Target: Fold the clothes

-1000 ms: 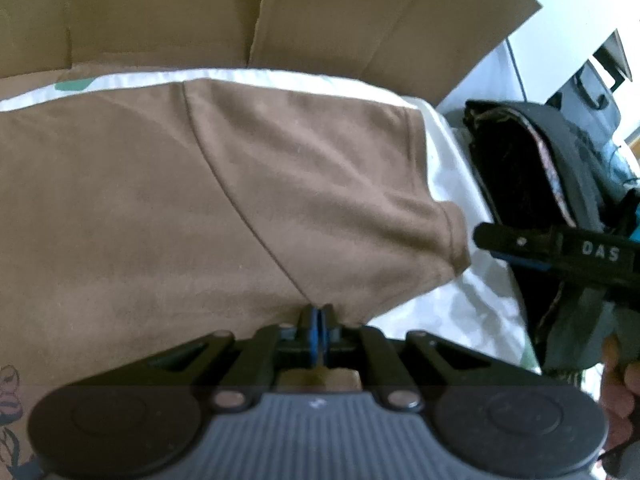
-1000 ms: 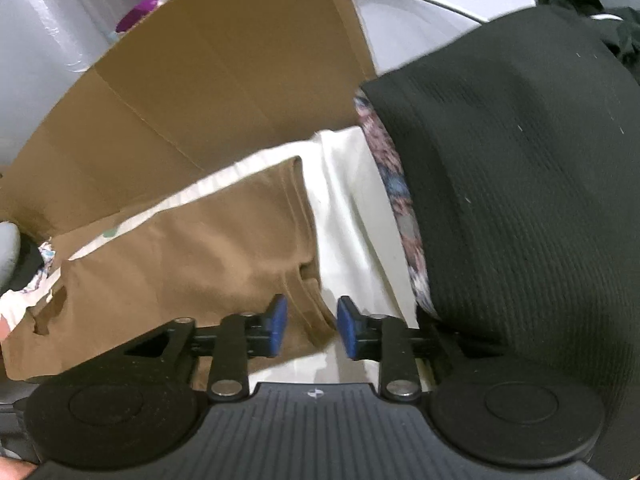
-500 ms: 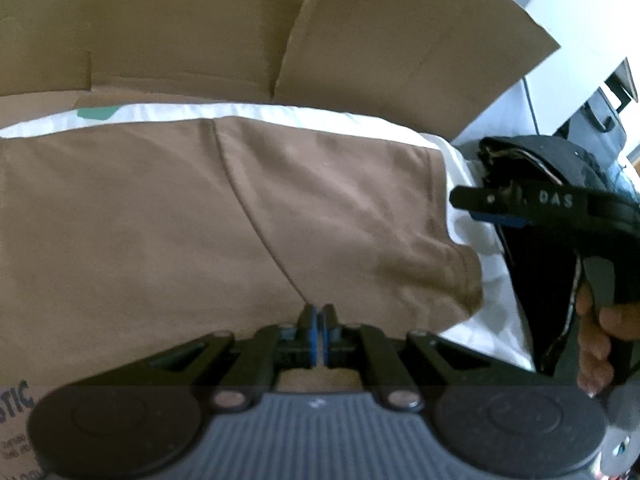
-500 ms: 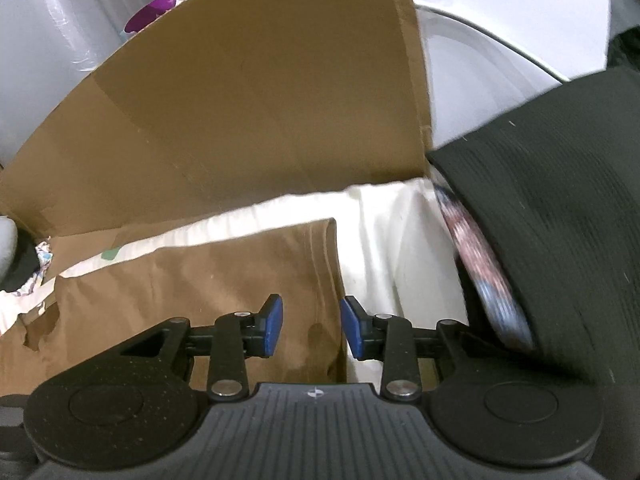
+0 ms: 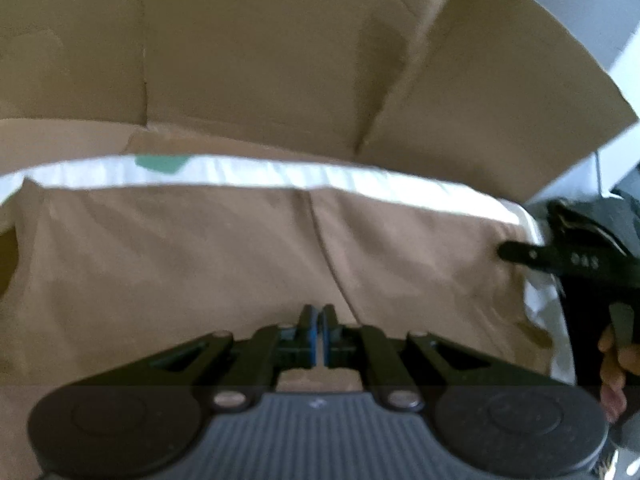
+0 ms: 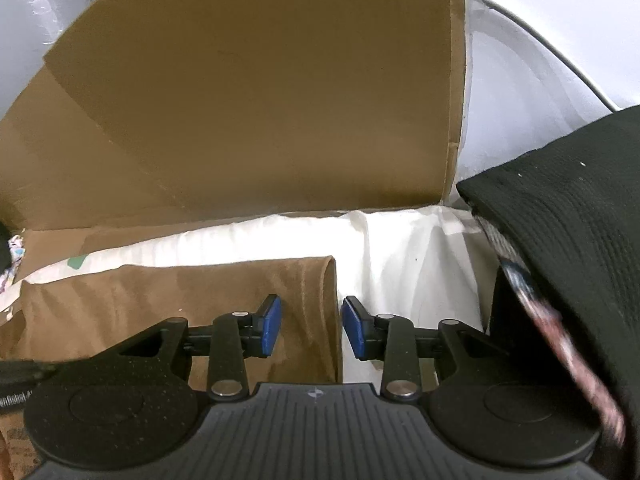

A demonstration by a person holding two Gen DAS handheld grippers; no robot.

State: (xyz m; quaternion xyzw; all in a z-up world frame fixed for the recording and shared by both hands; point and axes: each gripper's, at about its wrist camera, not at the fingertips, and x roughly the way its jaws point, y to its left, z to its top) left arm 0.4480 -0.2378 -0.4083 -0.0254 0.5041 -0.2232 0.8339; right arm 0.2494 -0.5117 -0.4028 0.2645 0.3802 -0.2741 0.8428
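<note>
A brown shirt point(image 5: 200, 260) lies spread on a white sheet point(image 5: 360, 178). My left gripper point(image 5: 319, 320) is shut on the shirt's near edge, beside a seam. In the right wrist view the shirt's folded right edge point(image 6: 332, 300) runs between the blue pads point(image 6: 270, 322) of my right gripper point(image 6: 310, 320), which stands open without pressing the cloth. The left wrist view shows that gripper's black finger point(image 5: 532, 258) over the shirt's right edge, with a person's hand point(image 5: 612, 360) on its handle.
An upright cardboard sheet point(image 6: 260, 100) walls off the far side behind the white sheet point(image 6: 400, 260). A pile of dark clothes point(image 6: 580, 220) with a patterned layer rises close to the right of the shirt. White wall beyond.
My right gripper has moved left, off the dark pile and onto the shirt's right edge, its jaws slightly wider. The left gripper, still shut on the cloth, has shifted sideways; the picture is blurred.
</note>
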